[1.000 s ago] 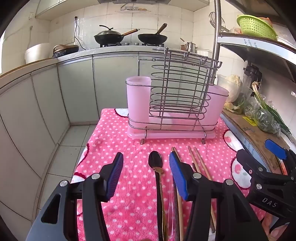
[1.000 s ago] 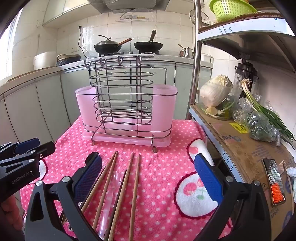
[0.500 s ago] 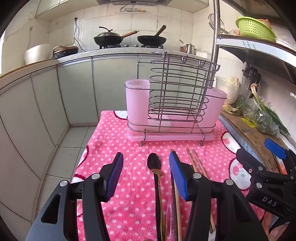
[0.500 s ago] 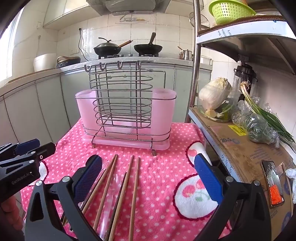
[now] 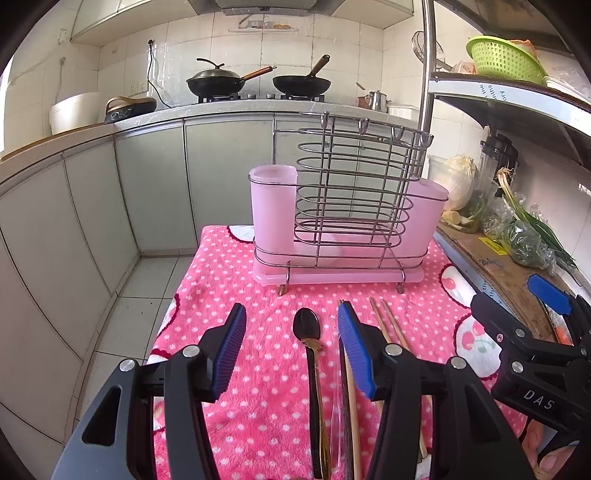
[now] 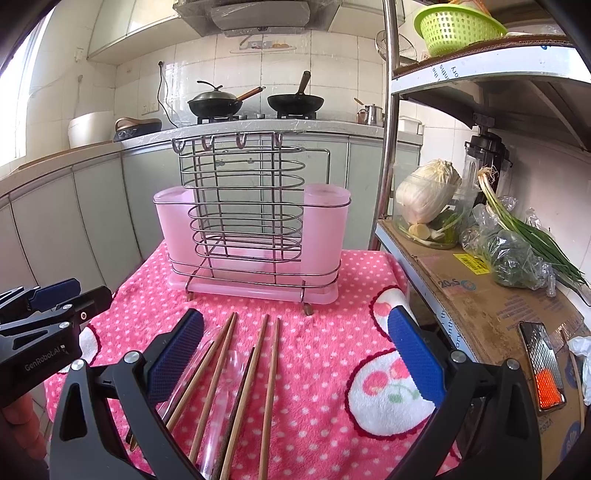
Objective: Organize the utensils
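A wire utensil rack (image 5: 351,206) with a pink plastic cup at each end stands on the pink dotted cloth (image 5: 236,280); it also shows in the right wrist view (image 6: 251,229). A black spoon (image 5: 308,332) lies on the cloth between the jaws of my open left gripper (image 5: 291,350). Several wooden chopsticks (image 6: 258,365) and a clear plastic utensil (image 6: 221,376) lie side by side between the jaws of my open right gripper (image 6: 295,354). Both grippers are empty and hover above the cloth, in front of the rack.
A metal shelf on the right holds cabbage (image 6: 424,192), green onions (image 6: 532,236), bagged greens and cardboard (image 6: 491,306). A green basket (image 6: 454,26) sits on top. Grey cabinets and a stove with two pans (image 5: 255,81) lie behind. Tiled floor is left of the table.
Both grippers have drawn back slightly from the rack, which looks a little smaller. Their jaws stay open and the utensils have not moved.
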Action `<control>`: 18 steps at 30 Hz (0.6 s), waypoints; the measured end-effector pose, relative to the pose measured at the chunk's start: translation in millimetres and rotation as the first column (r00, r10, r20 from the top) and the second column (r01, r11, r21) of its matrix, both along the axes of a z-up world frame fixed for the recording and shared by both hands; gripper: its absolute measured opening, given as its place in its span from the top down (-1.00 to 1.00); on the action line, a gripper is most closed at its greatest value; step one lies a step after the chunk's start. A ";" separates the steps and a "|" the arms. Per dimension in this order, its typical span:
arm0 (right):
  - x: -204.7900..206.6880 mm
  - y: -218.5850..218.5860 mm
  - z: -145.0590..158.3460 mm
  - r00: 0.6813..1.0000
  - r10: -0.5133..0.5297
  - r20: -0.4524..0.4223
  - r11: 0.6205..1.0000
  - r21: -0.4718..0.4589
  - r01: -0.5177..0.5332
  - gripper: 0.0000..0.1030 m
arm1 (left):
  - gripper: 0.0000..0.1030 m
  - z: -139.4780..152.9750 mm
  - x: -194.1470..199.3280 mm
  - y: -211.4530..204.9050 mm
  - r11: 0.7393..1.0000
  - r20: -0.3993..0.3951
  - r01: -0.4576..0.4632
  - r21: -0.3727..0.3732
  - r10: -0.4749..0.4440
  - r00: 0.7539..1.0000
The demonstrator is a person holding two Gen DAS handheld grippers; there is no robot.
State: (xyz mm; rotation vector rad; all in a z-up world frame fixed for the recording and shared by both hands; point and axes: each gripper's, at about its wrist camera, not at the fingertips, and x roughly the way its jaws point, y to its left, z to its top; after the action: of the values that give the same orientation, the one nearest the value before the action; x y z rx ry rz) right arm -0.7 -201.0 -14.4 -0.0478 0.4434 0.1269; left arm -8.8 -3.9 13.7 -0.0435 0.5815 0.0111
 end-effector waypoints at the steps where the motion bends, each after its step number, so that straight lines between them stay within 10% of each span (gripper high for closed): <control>1: -0.2 0.2 0.2 1.000 0.000 0.001 1.000 0.000 0.000 -0.94 | 0.00 0.3 -0.3 -0.1 1.000 0.001 0.001 0.000 -0.001 1.000; 18: -3.8 -0.2 2.4 1.000 -0.001 0.015 1.000 0.006 0.001 -0.94 | 0.00 3.5 -6.3 -1.1 1.000 0.016 0.006 0.010 -0.006 1.000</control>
State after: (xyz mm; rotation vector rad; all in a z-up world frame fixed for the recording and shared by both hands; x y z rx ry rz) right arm -4.5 -201.2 -12.0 -0.0422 0.4282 0.1265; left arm -15.1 -5.0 17.2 -0.0321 0.5657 0.0081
